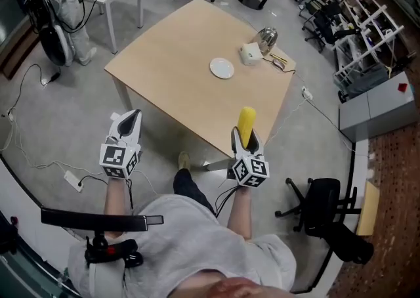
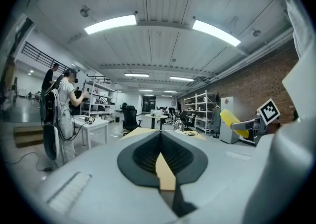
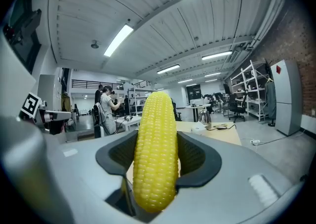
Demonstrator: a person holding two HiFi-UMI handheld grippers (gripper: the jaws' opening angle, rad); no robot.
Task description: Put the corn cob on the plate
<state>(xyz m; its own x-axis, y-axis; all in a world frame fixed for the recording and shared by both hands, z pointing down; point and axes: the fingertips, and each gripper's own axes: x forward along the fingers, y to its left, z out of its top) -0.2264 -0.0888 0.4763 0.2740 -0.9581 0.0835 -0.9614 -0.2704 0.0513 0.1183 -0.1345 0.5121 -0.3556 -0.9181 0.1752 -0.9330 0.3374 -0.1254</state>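
- Clamped the corn cob [image 3: 157, 154] between the jaws of the right hand-held gripper [image 1: 245, 140], with the cob's tip poking out past the jaws.
- Held the cob by the near edge of the worktop [image 1: 170, 60], well apart from the plate [image 1: 222, 67].
- Pressed the jaws of the left hand-held gripper [image 2: 160, 150] together with nothing between them, off the worktop's near side.
- Saw the plate toward the far corner, near a metal kettle [image 1: 267, 39].
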